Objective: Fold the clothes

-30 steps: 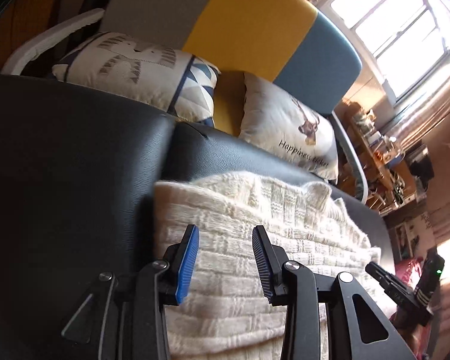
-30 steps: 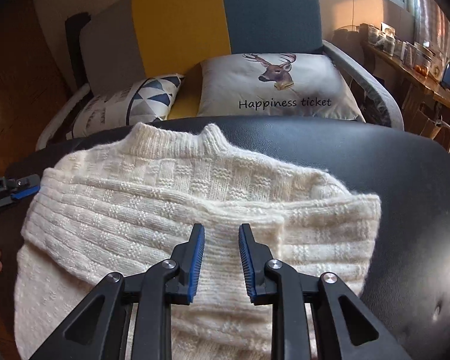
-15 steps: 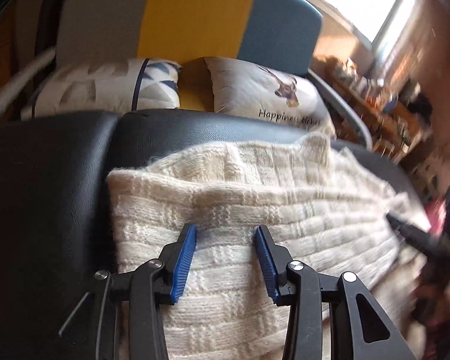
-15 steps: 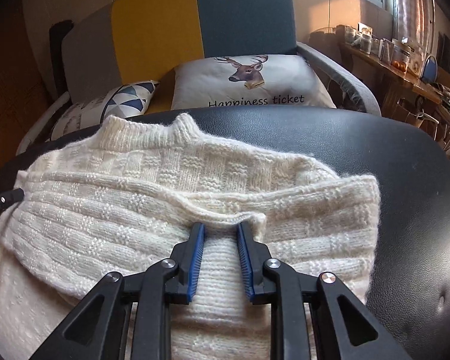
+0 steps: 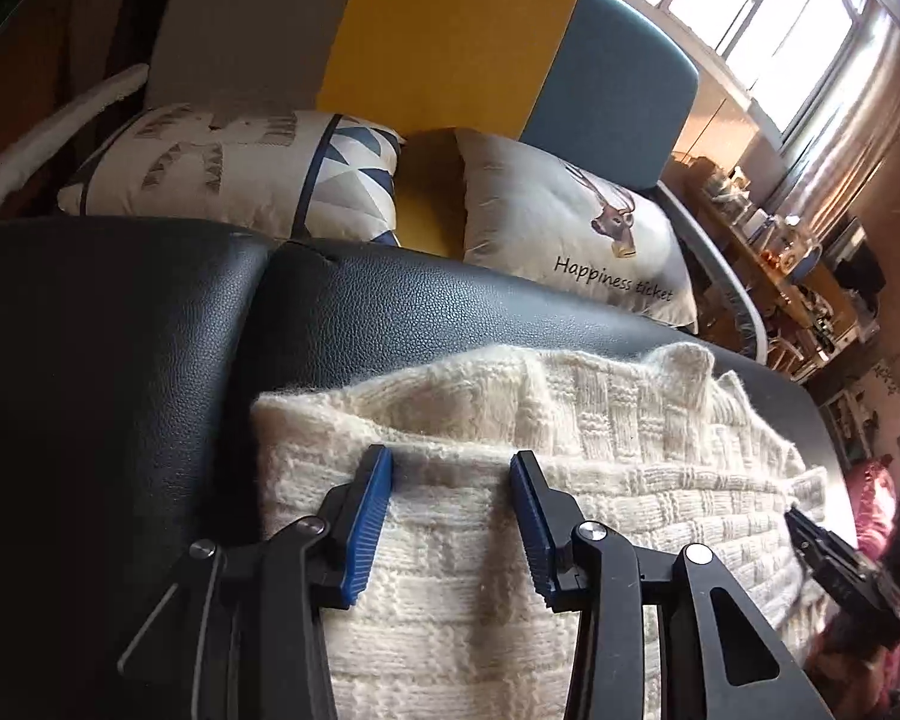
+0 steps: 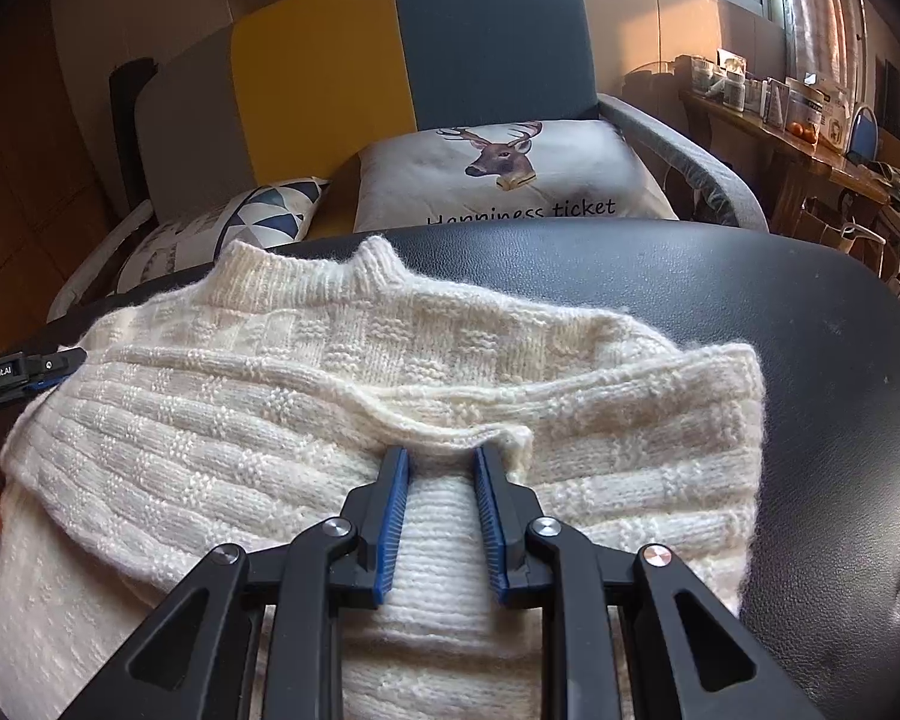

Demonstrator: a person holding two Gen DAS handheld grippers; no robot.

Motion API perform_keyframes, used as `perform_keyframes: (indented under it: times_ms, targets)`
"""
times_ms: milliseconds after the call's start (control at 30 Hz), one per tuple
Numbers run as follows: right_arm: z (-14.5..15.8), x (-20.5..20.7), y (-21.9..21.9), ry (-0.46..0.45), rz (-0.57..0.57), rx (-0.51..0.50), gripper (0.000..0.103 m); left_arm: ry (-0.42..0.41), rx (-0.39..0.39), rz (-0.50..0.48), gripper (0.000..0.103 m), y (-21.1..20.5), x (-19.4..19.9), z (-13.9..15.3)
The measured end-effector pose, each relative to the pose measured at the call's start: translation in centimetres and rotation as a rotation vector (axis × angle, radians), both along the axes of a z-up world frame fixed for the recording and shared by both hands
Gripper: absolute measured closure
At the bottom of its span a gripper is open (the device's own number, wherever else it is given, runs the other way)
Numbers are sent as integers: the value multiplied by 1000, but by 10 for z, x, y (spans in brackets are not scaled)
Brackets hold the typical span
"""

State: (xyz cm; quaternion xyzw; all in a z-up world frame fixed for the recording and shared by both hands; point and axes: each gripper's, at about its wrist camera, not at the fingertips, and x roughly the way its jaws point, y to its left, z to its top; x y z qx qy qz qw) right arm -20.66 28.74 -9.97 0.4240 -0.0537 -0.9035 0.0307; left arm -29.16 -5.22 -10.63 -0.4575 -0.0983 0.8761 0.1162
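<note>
Sweater (image 6: 306, 396) collar visible only in right view; left hand-held gripper (image 5: 450, 468) apart, right hand-held gripper (image 6: 441, 459) apart over cuff.

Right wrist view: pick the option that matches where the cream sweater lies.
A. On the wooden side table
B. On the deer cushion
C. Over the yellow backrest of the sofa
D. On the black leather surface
D: the cream sweater lies spread on the black leather surface, with the deer cushion behind it on the sofa and not touching it.
</note>
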Motion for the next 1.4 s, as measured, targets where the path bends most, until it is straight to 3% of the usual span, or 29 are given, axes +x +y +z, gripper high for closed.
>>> perform_keyframes:
  times_ms: [33,100,267,400,500,600,733,967,1067,1200,1267,1400]
  targets:
    - [0,0,0,-2,2,-1,81,-2,-20,4,61,3,3,4]
    - [2,-1,2,-12,15,-9,81,0,32,13,61,0,16,15]
    - [27,13,3,-31,42,8,79,115,8,-17,60,-1,66,41]
    - [29,35,-16,-40,140,30,79,114,-51,-56,57,1,90,32]
    - [11,38,-13,-72,107,9,79,22,-79,-57,57,-1,88,2]
    - [5,42,-3,-68,58,-69,79,72,-120,-73,56,2,94,-1]
    - [1,54,-8,-4,45,-48,79,79,-93,-42,55,0,96,-3]
    - [7,53,-2,-44,52,-78,79,83,-119,-37,55,1,110,1]
    - [23,55,15,-115,40,-215,79,63,-107,-31,55,-7,116,16]
    - [37,113,61,-36,19,-482,75,91,35,-11,53,-39,155,41]
    - [32,151,83,-44,14,-580,73,96,75,-6,50,-56,183,44]
    - [8,221,117,-146,-28,-662,69,58,118,-2,47,-85,232,34]
